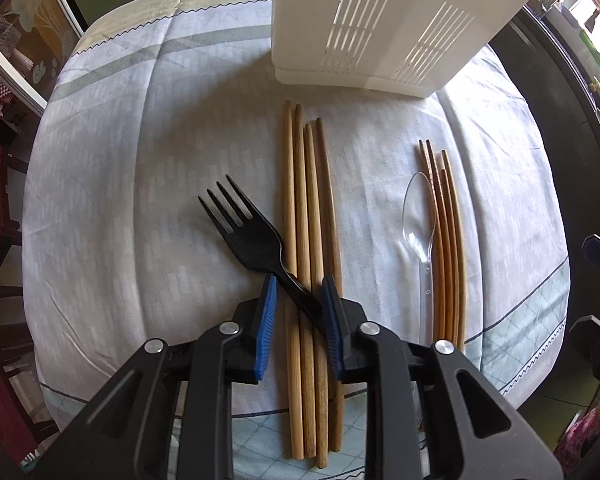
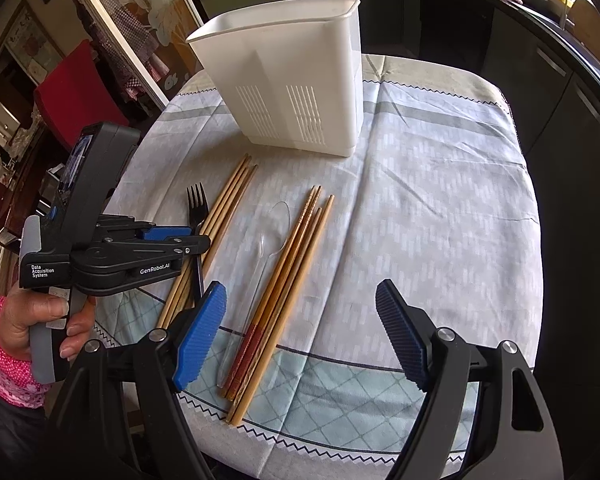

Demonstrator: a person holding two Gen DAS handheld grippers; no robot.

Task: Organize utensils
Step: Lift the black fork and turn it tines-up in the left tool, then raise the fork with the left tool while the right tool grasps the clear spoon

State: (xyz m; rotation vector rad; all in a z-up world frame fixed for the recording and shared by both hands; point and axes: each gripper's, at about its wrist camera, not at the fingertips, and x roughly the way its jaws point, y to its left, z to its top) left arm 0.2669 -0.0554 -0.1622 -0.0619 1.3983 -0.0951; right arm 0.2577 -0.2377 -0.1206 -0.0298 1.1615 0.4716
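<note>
My left gripper [image 1: 298, 284] is shut on the handle of a black plastic fork [image 1: 252, 236], which crosses slantwise between the blue pads above a bundle of thick bamboo chopsticks [image 1: 304, 200]. The right wrist view shows the left gripper [image 2: 188, 240] from the side, held by a hand, with the fork [image 2: 196, 204] poking out past it. Beside thinner chopsticks [image 2: 296, 264] lies a clear plastic spoon [image 2: 276, 220]. My right gripper [image 2: 300, 292] hangs open above the near table edge, just right of those chopsticks, nothing between its pads. A white slotted utensil holder [image 2: 292, 80] stands at the far side.
A pale patterned tablecloth [image 2: 420, 200] covers the small table. A red chair [image 2: 72, 92] stands to the left and dark cabinets [image 2: 560, 100] to the right. The holder [image 1: 380, 24] stands just beyond the chopstick tips.
</note>
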